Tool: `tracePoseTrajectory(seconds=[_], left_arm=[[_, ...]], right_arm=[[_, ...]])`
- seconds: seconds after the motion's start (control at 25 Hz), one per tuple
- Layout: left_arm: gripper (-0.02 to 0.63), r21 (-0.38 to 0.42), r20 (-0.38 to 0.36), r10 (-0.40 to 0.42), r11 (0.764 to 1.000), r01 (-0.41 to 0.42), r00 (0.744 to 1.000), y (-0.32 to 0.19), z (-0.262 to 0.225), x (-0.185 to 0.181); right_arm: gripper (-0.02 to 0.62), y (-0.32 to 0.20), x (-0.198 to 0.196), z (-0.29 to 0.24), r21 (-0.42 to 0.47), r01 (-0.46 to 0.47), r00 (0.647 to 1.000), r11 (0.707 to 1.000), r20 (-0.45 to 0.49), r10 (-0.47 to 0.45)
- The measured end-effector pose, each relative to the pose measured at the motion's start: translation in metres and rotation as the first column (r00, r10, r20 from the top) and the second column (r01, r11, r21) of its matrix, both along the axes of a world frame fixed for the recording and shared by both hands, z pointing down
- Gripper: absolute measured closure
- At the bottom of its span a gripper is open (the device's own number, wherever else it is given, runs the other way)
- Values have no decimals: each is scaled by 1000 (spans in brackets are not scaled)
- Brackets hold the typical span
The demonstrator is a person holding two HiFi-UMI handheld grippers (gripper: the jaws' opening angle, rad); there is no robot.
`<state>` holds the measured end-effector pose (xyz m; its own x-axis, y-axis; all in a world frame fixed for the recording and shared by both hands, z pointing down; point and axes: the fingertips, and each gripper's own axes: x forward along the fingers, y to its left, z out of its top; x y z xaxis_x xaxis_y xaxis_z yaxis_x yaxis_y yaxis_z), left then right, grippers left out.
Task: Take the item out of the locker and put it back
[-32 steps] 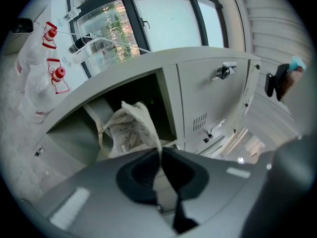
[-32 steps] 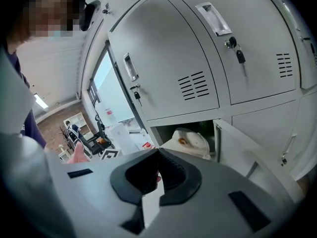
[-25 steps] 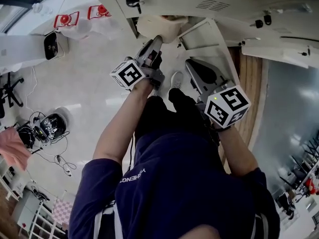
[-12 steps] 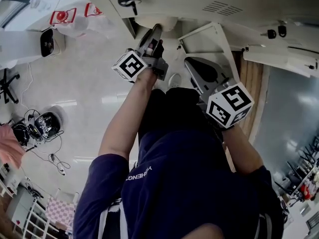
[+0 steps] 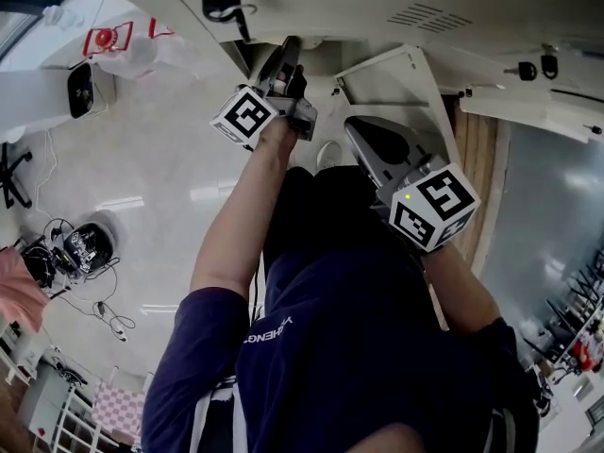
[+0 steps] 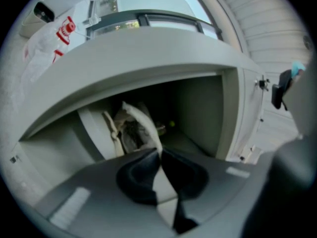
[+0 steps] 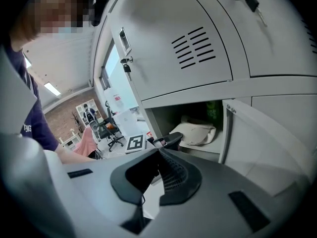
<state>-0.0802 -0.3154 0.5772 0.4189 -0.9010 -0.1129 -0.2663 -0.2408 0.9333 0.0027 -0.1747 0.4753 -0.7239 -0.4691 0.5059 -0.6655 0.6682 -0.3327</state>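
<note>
L gripper (image 6: 159, 151) + bag (image 6: 130, 129) deeper into locker (image 6: 198, 100) (R gripper (image 7: 158, 151) jaws together)

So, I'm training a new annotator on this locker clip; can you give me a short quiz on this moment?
1. Which gripper is shut on the cream bag? A) left gripper B) right gripper C) neither
2. True or false: the door of the locker compartment is closed.
3. In a few words, where does the cream bag lie?
Key: 1 A; the right gripper holds nothing. 2 False: the door stands open. 3 Inside the open locker compartment, on its floor.
</note>
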Motion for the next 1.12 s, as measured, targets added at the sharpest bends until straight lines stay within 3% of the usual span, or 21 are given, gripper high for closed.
tracePoseTrajectory(seconds=[1.12], left_arm=[[588, -37, -77, -67, 997, 64, 995, -54, 25, 12]], right_arm=[[588, -7, 2, 20, -6, -23, 1000, 1000, 0, 23]])
